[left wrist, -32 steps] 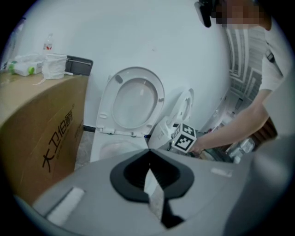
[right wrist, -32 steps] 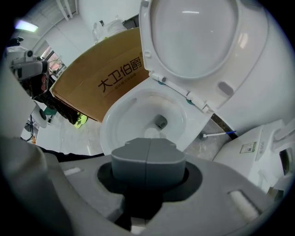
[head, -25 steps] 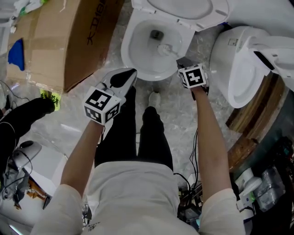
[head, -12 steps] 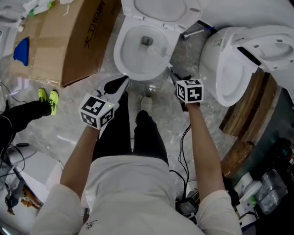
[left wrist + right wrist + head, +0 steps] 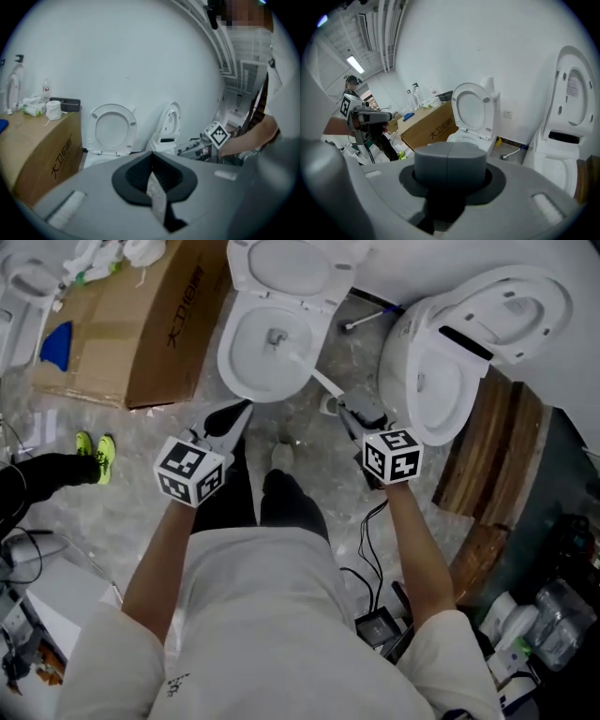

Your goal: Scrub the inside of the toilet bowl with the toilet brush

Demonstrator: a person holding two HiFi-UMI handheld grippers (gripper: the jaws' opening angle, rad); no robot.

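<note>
The white toilet (image 5: 234, 371) stands at the top of the head view, seat and lid raised, bowl open. A toilet brush (image 5: 319, 379) with a thin white handle slants from my right gripper (image 5: 349, 411) up and left into the bowl; its head is hard to make out. The right gripper is shut on the handle's thick grey end (image 5: 449, 164), just below and right of the bowl's rim. My left gripper (image 5: 234, 411) is shut with nothing in it, in front of the bowl's near-left rim. Ahead in the right gripper view is the toilet (image 5: 472, 117).
A second white toilet (image 5: 450, 362) with its lid up stands close on the right, wooden planks (image 5: 487, 456) beside it. A big cardboard box (image 5: 131, 320) lies left of the toilet. Another person's yellow-green shoes (image 5: 96, 454) are at the left. My own legs and cables occupy the floor below.
The right gripper has drawn back from the bowl's rim toward my body, the brush coming with it. Both grippers and the toilet now sit farther off in the head view.
</note>
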